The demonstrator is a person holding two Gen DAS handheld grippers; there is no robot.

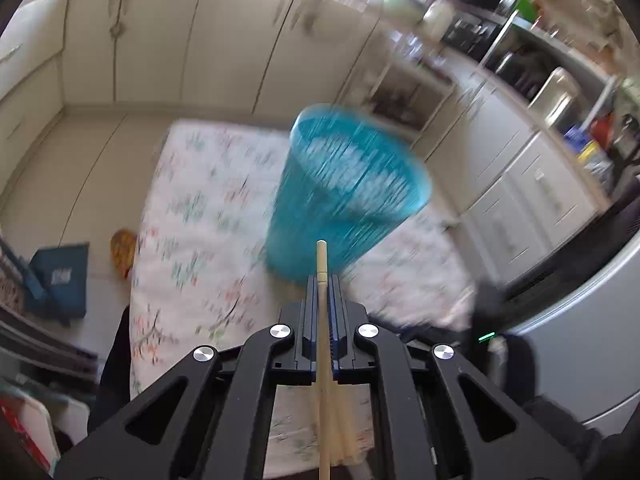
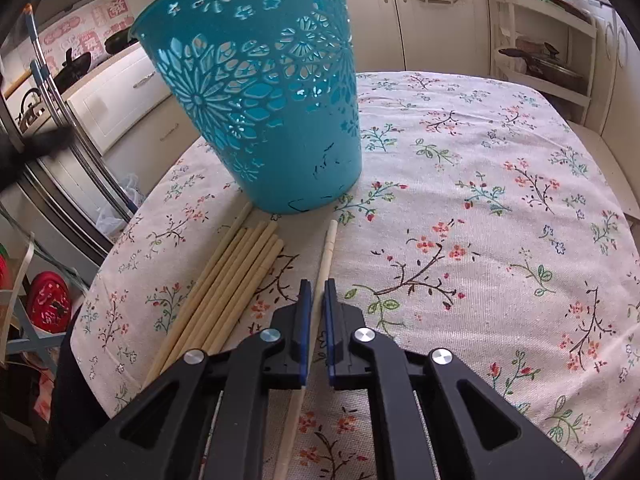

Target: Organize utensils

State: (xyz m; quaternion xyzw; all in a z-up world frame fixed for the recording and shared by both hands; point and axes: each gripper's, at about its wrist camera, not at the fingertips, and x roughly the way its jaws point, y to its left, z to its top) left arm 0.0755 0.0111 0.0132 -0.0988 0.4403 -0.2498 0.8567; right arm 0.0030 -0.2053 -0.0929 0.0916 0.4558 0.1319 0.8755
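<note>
up high, left hand-held gripper pinching a chopstick — right hand-held gripper spread astride a single chopstick, basket close ahead

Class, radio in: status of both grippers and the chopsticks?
Left gripper shut on one chopstick, nearing blue basket. Right gripper open, straddling loose chopstick. Bundle lies alongside.

No writing can be read. Red and white stickers on the wall behind the counter carry characters too small to make out, and a blue bag bears a blurred white mark.
</note>
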